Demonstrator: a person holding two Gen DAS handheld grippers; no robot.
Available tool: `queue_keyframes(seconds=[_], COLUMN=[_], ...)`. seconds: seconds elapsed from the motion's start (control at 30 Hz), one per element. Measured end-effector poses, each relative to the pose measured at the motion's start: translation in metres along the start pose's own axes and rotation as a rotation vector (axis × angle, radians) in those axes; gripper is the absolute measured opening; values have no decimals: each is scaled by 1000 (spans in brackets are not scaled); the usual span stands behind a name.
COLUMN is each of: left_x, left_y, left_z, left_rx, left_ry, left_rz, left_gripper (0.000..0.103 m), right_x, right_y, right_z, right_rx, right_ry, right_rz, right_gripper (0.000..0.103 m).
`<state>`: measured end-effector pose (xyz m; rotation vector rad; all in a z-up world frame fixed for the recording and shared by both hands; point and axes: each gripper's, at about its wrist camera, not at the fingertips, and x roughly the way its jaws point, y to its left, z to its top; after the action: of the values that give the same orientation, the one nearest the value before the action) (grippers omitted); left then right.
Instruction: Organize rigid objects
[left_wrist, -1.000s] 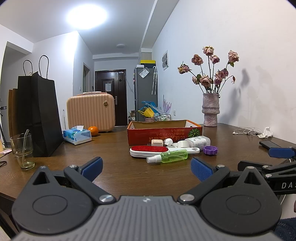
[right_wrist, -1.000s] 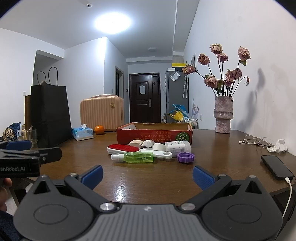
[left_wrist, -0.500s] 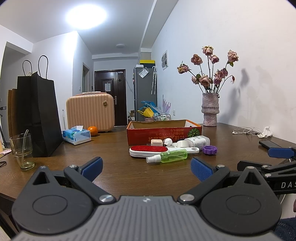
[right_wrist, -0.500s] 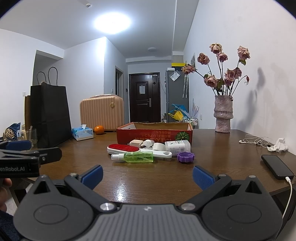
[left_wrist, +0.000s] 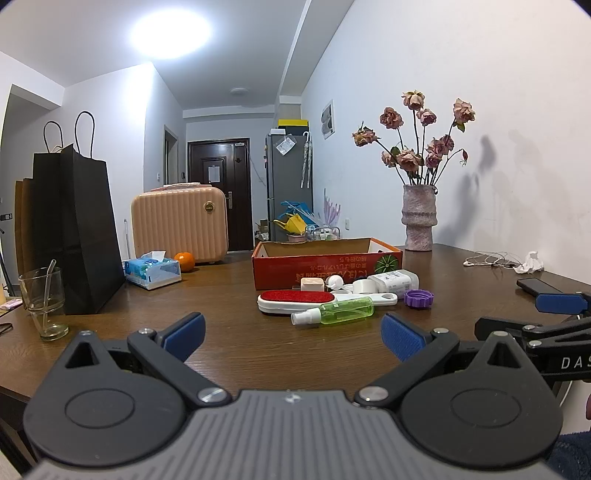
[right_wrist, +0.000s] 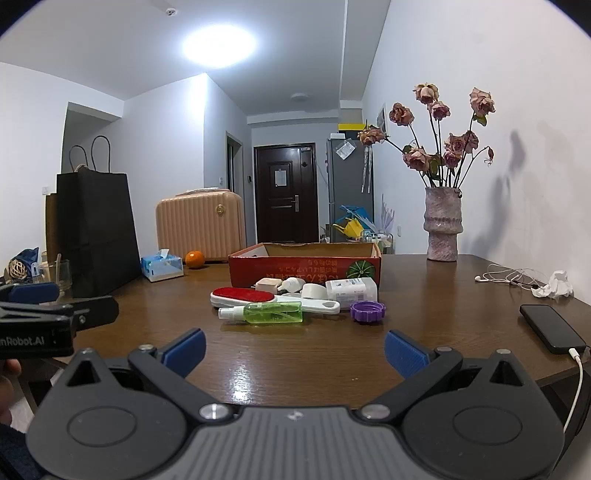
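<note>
— Clutter first: the clear green plastic spray bottle (right_wrist: 272, 312) lies on its side at twelve o'clock from both grippers, just in front of the red-padded white lint brush (right_wrist: 243, 297), with the purple ribbed screw cap (right_wrist: 367, 311) at one o'clock. Behind them sits the open red cardboard box (right_wrist: 303, 267).

— Anything held?

— No. The left gripper (left_wrist: 291, 330) and right gripper (right_wrist: 294, 350) both hover spread wide, empty, well short of the pile.

— Risks?

— That bottle is round; I'd guess a careless pinch rolls it into the cap. The white pieces behind crowd together.

— What's unclear?

— The box's inside is hidden, and those small white items overlap too much to name.
</note>
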<state>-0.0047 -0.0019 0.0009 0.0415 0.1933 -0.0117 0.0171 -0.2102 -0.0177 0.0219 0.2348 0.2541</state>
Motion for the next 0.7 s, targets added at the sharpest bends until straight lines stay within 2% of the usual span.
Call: queue_keyframes(seconds=[0.5, 0.57, 0.7], left_x=[8, 17, 44], left_y=[-2, -4, -13], left_z=[-1, -3, -5], left_rx=[26, 57, 135], left_ry=[11, -7, -21], left_rz=[-21, -13, 23], left_gripper=[103, 103, 103], right_x=[6, 12, 30], right_y=[-3, -5, -11], right_z=[-5, -8, -12], right_rx=[24, 42, 71], right_ry=[15, 39, 84], right_rz=[16, 35, 20], right_gripper=[103, 103, 103])
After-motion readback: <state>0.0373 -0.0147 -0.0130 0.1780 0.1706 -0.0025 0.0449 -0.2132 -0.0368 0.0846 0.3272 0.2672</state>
